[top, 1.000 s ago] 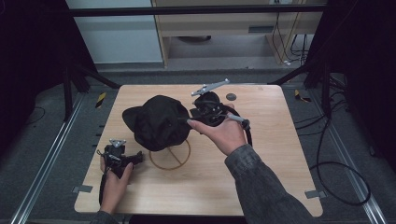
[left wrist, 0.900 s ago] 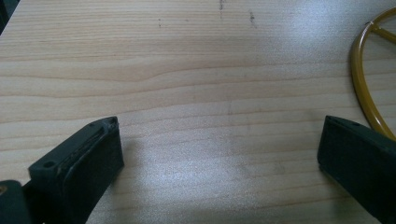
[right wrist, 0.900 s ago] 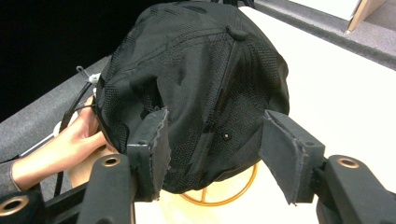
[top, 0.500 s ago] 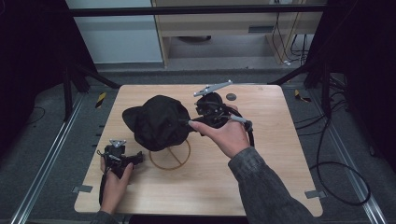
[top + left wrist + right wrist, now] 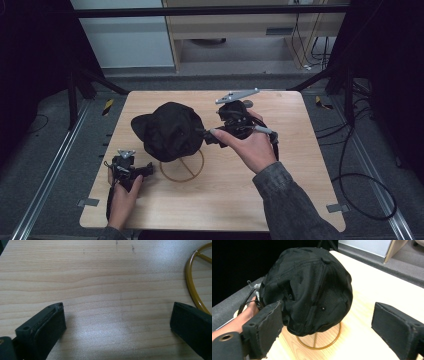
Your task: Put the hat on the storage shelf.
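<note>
1. A black cap (image 5: pixel 170 131) sits atop a gold wire stand (image 5: pixel 182 167) at mid-table (image 5: pixel 300 150).
2. The right gripper (image 5: pixel 206 136), jaws just opened wide, hovers beside it, pads clear.
3. The left gripper (image 5: pixel 145 170) rests wide open, empty, near the table's left edge.

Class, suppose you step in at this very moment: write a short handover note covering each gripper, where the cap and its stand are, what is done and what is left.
Right gripper: jaws open, just been opening, nothing pressed between them; the left jaw sits close beside the black cap.
Left gripper: jaws open and empty over bare table, at the near left corner.
Cap: resting on the gold wire stand, mid-table, crown up, brim toward the far left.
Done: cap appears placed on the stand and let go.
Left: probably draw the right gripper back and check that the cap sits steady.
</note>
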Tool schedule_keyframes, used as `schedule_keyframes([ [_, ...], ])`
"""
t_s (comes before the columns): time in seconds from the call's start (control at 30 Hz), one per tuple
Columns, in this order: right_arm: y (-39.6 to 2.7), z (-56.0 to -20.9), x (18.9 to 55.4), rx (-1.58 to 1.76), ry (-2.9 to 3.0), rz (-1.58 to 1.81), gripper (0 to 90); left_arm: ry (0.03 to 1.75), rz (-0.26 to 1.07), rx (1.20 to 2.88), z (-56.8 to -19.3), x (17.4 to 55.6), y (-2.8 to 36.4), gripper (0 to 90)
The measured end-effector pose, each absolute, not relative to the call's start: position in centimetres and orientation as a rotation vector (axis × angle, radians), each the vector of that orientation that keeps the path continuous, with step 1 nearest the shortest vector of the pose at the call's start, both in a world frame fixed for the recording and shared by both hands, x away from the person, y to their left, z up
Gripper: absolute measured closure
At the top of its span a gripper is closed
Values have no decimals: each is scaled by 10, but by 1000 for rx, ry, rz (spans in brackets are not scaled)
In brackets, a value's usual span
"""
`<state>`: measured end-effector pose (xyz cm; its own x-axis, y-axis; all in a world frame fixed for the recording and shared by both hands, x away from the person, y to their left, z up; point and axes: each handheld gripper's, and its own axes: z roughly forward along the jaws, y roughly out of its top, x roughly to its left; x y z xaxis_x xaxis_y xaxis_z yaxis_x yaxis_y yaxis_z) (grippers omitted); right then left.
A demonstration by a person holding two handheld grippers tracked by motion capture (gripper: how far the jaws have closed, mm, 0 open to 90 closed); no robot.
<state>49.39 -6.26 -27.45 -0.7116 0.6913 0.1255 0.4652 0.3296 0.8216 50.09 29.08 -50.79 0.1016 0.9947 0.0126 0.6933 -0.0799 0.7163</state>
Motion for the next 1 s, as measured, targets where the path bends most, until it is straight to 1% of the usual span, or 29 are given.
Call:
schedule_keyframes([
  [0.4,-82,-269,486,1020,2300,1342,57,1647,709,1832,-508,501,291,0],
  [1.0,-106,-268,479,1046,2237,1358,57,1647,709,1832,-508,501,291,0],
])
